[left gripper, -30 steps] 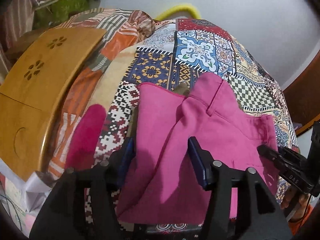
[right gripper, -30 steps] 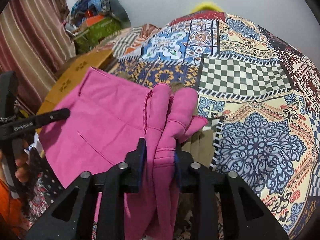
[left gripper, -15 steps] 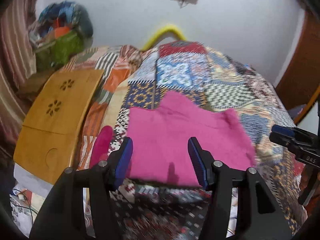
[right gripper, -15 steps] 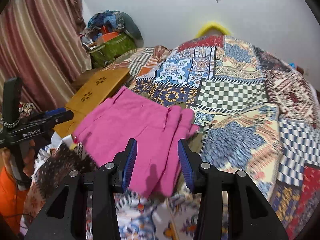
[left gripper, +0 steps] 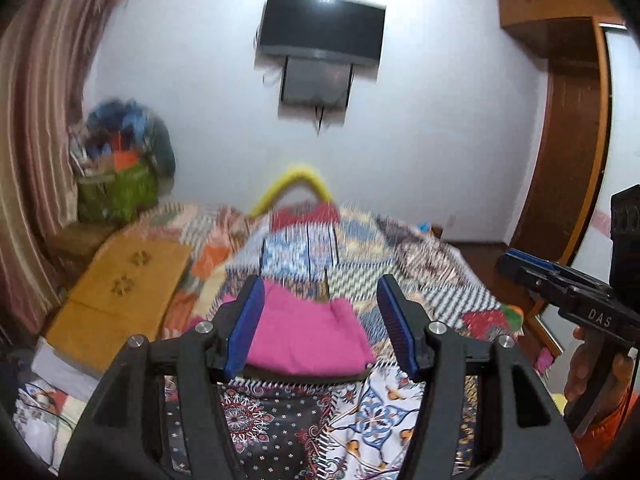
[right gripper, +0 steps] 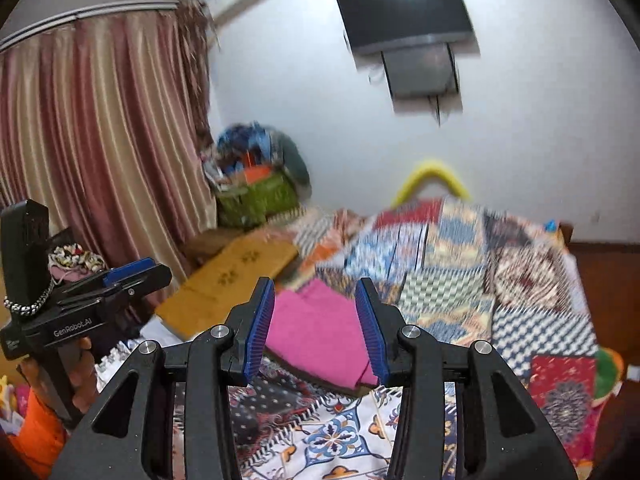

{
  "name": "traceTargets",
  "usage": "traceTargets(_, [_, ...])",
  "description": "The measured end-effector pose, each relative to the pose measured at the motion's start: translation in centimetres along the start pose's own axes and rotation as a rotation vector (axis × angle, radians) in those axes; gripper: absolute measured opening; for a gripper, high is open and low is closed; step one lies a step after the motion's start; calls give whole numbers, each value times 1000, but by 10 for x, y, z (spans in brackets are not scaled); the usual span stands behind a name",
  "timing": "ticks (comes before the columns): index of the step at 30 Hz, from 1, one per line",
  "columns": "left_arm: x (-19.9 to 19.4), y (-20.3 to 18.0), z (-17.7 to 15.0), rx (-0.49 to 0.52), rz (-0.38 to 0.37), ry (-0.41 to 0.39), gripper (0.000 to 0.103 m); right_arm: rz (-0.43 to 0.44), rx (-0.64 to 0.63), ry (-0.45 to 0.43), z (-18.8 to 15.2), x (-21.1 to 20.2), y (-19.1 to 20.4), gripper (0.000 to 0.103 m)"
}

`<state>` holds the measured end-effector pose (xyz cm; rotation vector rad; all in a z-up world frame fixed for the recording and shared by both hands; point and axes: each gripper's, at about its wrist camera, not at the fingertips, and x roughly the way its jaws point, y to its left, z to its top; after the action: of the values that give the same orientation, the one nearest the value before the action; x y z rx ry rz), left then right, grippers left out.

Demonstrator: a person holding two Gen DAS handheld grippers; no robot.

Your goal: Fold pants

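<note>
Left wrist view: both claws are hovering spread and empty, near the folded pink pants (left gripper: 308,332).
Left gripper (left gripper: 320,320) and right gripper (right gripper: 316,324) are best pulling straight clear, leaving the fold undisturbed on the patchwork bedspread (left gripper: 436,280).

Matt pink cloth pants (left gripper: 304,332); patterned cloth bedspread (left gripper: 432,284); smooth wooden board (left gripper: 120,296).

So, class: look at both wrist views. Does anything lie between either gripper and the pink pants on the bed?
Nothing visible does. The pink pants lie folded on the patchwork bedspread. The left gripper and the right gripper are both open, hold nothing and face the pants across open air. The wooden board lies off to one side.
</note>
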<state>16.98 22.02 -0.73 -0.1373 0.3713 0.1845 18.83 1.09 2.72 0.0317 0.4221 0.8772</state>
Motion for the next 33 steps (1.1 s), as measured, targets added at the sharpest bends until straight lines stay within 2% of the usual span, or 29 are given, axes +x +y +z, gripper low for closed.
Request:
traceTargets(6, [-85,-37,6,42,7,-140,71,-14,-33,-112,-1,-73,27,39])
traceTargets(13, [-150,-71,-7,52,-21,-213,80,-51,-71,-193,-14,-131,41,39])
traceTargets(17, [-174,-88,-18,79,-20,-235,85,-56,-70,-220,-22,-145,43,52])
traceTargets(19, [-183,-94,-23,79,-32,-238,89,-58,-66,-225,-24,-146,41,54])
traceTargets(23, [-199,-102,-31,93,-20,-256,97,-74,-67,-239,-29,-151,45,73])
traceTargets(25, [-204,-104,-33,99,-9,-269,102,-87,-74,-249,-28,-151,49,78])
traceTargets(30, [-209,-105,-37,94,3,-267,103,-114,-63,-281,-30,-153,51,96])
traceTargets(33, [-206,-101,-38,85,14,-262,103,-128,-56,-293,-31,-153,51,102])
